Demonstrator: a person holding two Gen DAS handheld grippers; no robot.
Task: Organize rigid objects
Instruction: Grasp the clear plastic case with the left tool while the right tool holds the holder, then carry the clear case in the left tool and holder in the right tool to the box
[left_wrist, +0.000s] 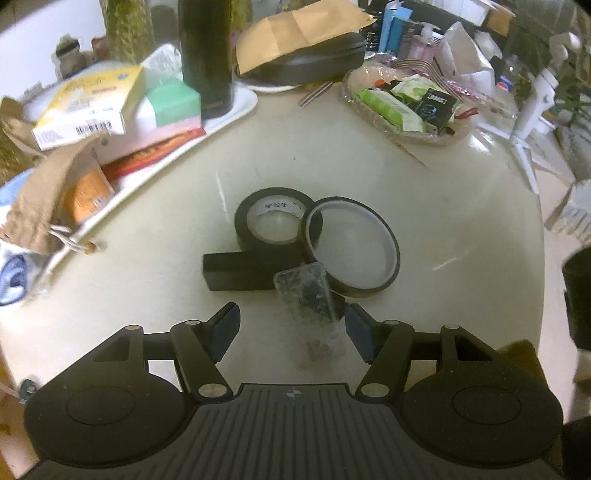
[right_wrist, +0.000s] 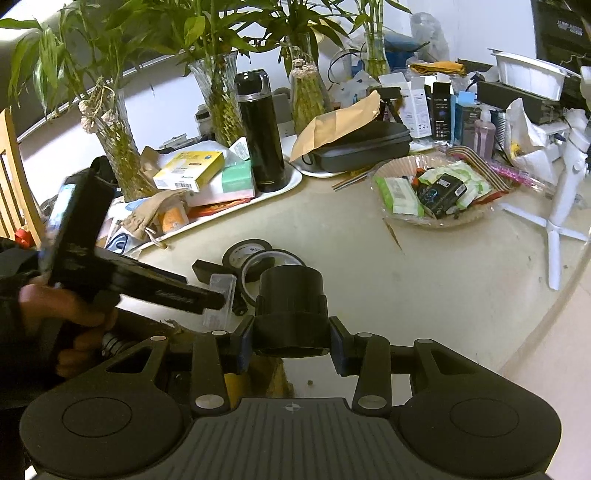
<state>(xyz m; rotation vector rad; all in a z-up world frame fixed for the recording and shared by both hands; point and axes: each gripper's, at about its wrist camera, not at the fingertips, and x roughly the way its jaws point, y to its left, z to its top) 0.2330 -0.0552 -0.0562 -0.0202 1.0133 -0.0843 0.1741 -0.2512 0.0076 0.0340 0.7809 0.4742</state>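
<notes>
Just ahead of the left gripper, on the cream table, lies the clear plastic case. It is the item nearest the fingertips in the cluster. The jaws stand apart with nothing between the pads; the case's near end sits just short of the gap and a touch right of centre, close to the right-hand pad.

Key relation: the case's long axis runs roughly along the gripper's pointing line, slightly tilted, so the pads would close across its narrow width. My read is a small shift right plus a push forward and down lines it up.

Around the case:
- black rectangular box touches its left side, long axis crosswise
- thin black tape ring lies against its far right, overlapping the thicker black tape roll behind the box

Risk, as I judge it: the right pad catches the thin ring or the box when closing, since both crowd the case.

Right gripper is clamped on a black cylindrical cap-like part, held above the near table edge. In its view the left unit sits between it and the case, so the left hand is clearly the nearer one.
</notes>
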